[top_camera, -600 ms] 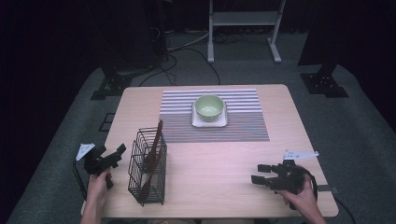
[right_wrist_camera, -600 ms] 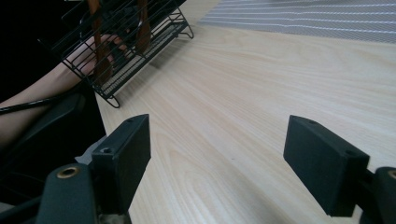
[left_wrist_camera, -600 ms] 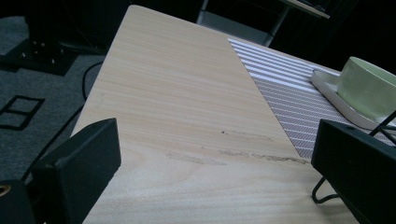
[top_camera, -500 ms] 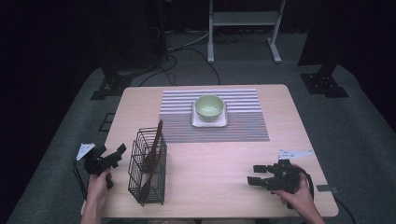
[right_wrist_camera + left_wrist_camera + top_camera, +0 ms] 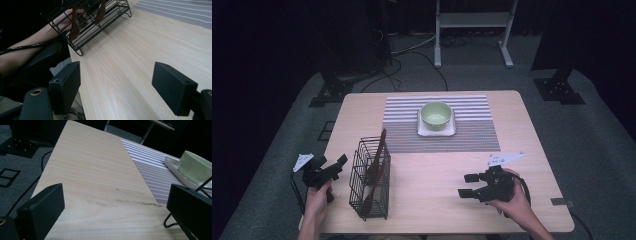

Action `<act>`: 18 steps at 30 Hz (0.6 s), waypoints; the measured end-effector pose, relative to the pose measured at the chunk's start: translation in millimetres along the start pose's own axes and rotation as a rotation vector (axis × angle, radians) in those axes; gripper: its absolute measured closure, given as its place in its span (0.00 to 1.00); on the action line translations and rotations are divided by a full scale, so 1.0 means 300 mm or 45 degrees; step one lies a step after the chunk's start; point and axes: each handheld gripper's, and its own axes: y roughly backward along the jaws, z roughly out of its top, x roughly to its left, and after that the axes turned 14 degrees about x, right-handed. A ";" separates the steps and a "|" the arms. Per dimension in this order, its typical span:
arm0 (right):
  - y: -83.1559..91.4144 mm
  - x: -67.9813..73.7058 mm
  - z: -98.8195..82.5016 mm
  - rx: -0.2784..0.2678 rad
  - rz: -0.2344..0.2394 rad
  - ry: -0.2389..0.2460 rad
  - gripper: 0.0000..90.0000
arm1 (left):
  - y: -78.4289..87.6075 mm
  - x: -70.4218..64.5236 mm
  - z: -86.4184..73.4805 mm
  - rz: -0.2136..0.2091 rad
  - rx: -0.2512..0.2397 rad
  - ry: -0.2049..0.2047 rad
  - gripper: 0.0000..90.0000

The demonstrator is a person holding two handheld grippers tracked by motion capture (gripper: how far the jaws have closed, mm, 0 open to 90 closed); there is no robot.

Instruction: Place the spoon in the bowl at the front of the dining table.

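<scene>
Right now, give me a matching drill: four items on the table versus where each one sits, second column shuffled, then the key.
Things:
1. green bowl
2. wooden spoon
3. striped mat
4. right gripper

Places:
A. standing inside the black wire basket
B. above bare wood at the near right of the table, jaws open
C. on the white square plate
D. flat across the far middle of the table

Pairs: 1-C, 2-A, 3-D, 4-B

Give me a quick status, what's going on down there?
Left gripper open, empty. Right gripper open, empty, aimed at wire basket holding brown utensil. Bare table between.
</scene>
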 end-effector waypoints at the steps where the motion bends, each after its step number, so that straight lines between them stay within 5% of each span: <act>1: -0.007 0.007 0.023 0.008 0.010 0.012 0.24 | 0.000 0.000 0.000 0.000 0.002 -0.003 0.01; 18: -0.064 0.064 0.170 0.073 0.078 0.050 0.24 | -0.001 -0.001 0.001 -0.004 0.007 -0.010 0.01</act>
